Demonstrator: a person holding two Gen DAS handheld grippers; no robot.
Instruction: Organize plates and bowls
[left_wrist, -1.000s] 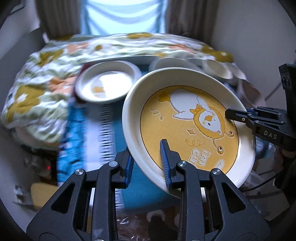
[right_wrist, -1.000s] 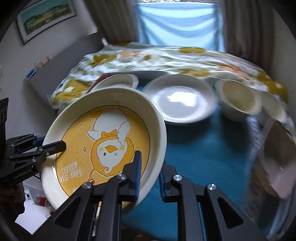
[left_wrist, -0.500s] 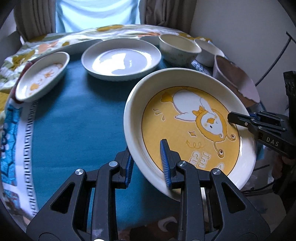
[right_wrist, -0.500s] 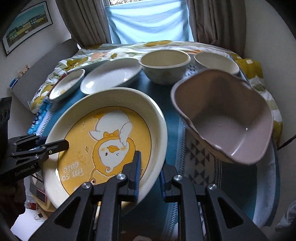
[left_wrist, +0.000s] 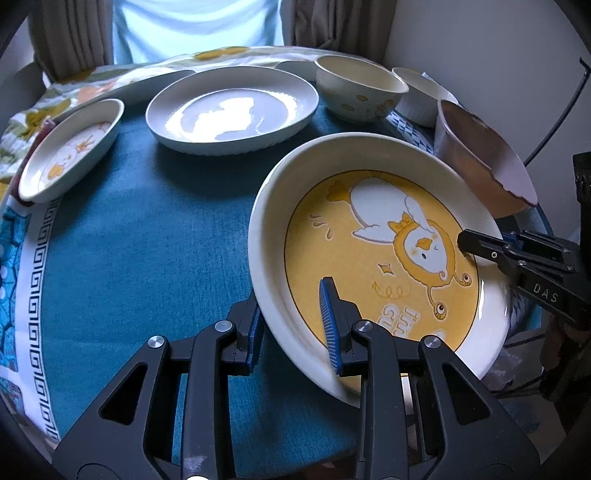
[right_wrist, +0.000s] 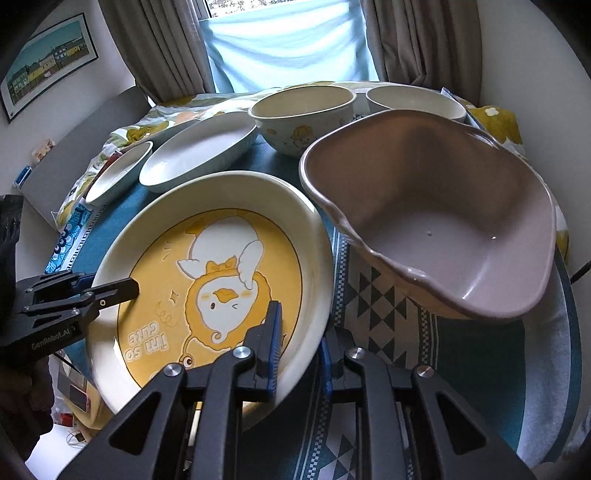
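Note:
A cream plate with a yellow duck picture (left_wrist: 373, 240) hangs tilted just above the teal tablecloth (left_wrist: 147, 240). My left gripper (left_wrist: 291, 328) is shut on its near left rim, one blue pad inside and one under the rim. In the right wrist view the same plate (right_wrist: 221, 258) is pinched at its right rim by my right gripper (right_wrist: 299, 350), also shut. Each gripper shows in the other's view: the right gripper (left_wrist: 480, 251) and the left gripper (right_wrist: 122, 286). The plate's right edge sits next to a mauve wavy-rimmed bowl (right_wrist: 443, 221).
Further back stand a plain white plate (left_wrist: 232, 110), a small oval duck dish (left_wrist: 70, 151), a cream bowl with duck prints (left_wrist: 358, 92) and a white bowl (left_wrist: 421, 96). A flowered quilt and curtains lie behind. The table edge is near me.
Both grippers carried the duck plate rightwards and down, from in front of the quilt to beside the mauve bowl. Over the last half second it has hardly shifted.

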